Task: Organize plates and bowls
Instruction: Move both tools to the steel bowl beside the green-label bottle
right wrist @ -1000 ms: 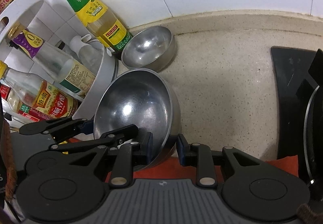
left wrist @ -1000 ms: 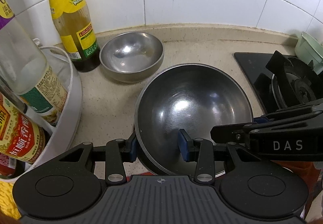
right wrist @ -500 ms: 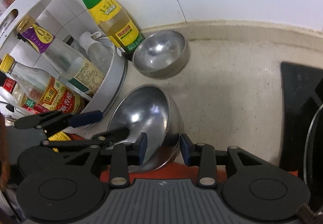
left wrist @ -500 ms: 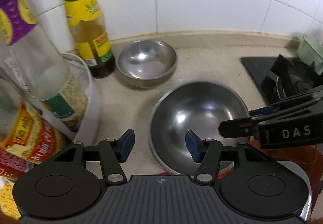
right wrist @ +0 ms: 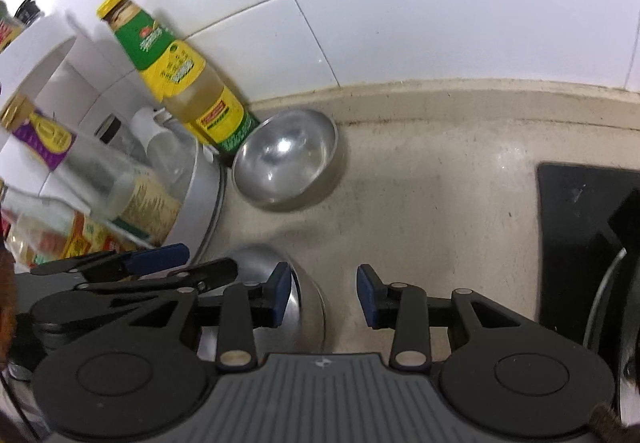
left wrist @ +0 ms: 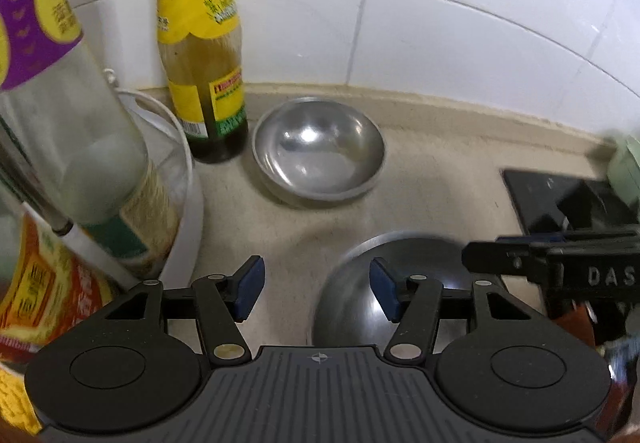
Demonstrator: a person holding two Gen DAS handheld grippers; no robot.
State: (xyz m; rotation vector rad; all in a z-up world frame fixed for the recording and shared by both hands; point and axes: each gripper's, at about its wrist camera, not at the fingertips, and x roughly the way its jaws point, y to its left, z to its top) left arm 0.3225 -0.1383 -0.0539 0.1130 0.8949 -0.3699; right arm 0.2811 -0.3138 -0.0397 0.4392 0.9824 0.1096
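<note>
Both the left gripper (left wrist: 316, 289) and right gripper (right wrist: 323, 295) hang wide open, holding nothing, just off the large steel bowl (left wrist: 400, 291), well short of the small bowl (left wrist: 320, 157); a stray nudge could tip it.

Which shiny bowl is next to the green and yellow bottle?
The smaller bowl by the wall sits right beside the bottle. The bigger bowl is close to the hand-held grippers.

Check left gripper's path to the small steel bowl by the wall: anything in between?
Nothing visible. Bare countertop lies between the open left gripper and the small steel bowl; the green-labelled bottle stands left of it, the large steel bowl sits right of the path.
</note>
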